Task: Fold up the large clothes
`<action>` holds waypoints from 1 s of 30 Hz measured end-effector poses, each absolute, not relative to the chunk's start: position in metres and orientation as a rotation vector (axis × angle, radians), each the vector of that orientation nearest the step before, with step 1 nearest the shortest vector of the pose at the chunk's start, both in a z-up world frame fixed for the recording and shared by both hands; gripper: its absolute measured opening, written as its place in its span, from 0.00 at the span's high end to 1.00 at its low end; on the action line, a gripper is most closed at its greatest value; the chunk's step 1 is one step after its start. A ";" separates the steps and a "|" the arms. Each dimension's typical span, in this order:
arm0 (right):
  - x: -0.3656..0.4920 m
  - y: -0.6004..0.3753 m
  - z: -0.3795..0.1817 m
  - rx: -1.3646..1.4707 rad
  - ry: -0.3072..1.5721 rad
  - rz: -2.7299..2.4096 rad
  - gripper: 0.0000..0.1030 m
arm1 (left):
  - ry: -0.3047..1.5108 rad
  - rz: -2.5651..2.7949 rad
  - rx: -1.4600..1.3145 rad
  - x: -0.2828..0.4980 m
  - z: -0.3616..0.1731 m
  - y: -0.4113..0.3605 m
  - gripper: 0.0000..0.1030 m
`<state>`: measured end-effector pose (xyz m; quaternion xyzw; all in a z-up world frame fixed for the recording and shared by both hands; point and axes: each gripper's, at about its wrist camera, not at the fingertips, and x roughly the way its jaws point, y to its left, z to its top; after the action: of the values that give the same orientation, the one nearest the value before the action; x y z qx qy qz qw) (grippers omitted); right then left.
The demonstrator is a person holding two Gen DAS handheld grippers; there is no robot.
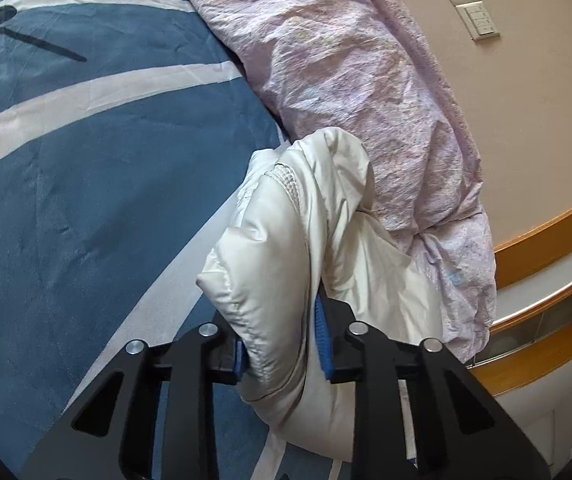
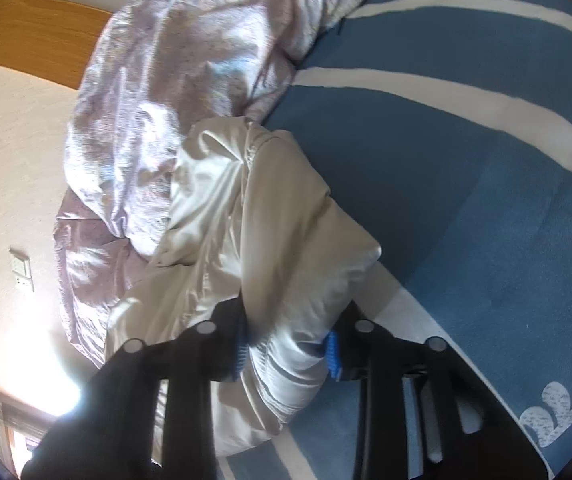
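A cream white padded jacket [image 1: 286,248] lies bunched on a blue bedsheet with white stripes [image 1: 85,184]. My left gripper [image 1: 281,344] is shut on a thick fold of the jacket, with the blue pads pressing it from both sides. In the right wrist view the same jacket [image 2: 269,232] is bunched up, and my right gripper [image 2: 286,348] is shut on another padded fold of it. The rest of the jacket hangs below the fingers and is partly hidden.
A crumpled pink quilt [image 1: 366,92] lies beside the jacket against the wall; it also shows in the right wrist view [image 2: 173,92]. A wall socket and switch [image 1: 470,4] and a wooden headboard ledge [image 1: 554,240] stand to the right. The blue sheet [image 2: 466,160] spreads out wide.
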<state>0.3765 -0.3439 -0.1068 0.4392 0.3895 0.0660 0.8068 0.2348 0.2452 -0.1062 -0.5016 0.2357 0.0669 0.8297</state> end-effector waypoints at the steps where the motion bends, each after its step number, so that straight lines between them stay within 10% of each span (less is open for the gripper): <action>1: 0.376 -0.343 -0.104 0.934 0.827 0.145 0.74 | 0.491 0.132 -1.059 0.234 -0.102 0.246 0.79; 26: 0.233 -0.301 -0.073 0.711 0.881 0.386 0.76 | 0.424 0.129 -1.086 0.077 -0.098 0.297 0.84; 30: 0.226 -0.296 -0.075 0.616 0.883 0.344 0.64 | 0.443 0.159 -1.082 0.075 -0.104 0.296 0.79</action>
<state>0.2263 -0.2958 -0.0755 0.2917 0.4185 0.1630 0.8445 0.0754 0.2963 -0.1043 -0.5100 0.2087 0.0751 0.8311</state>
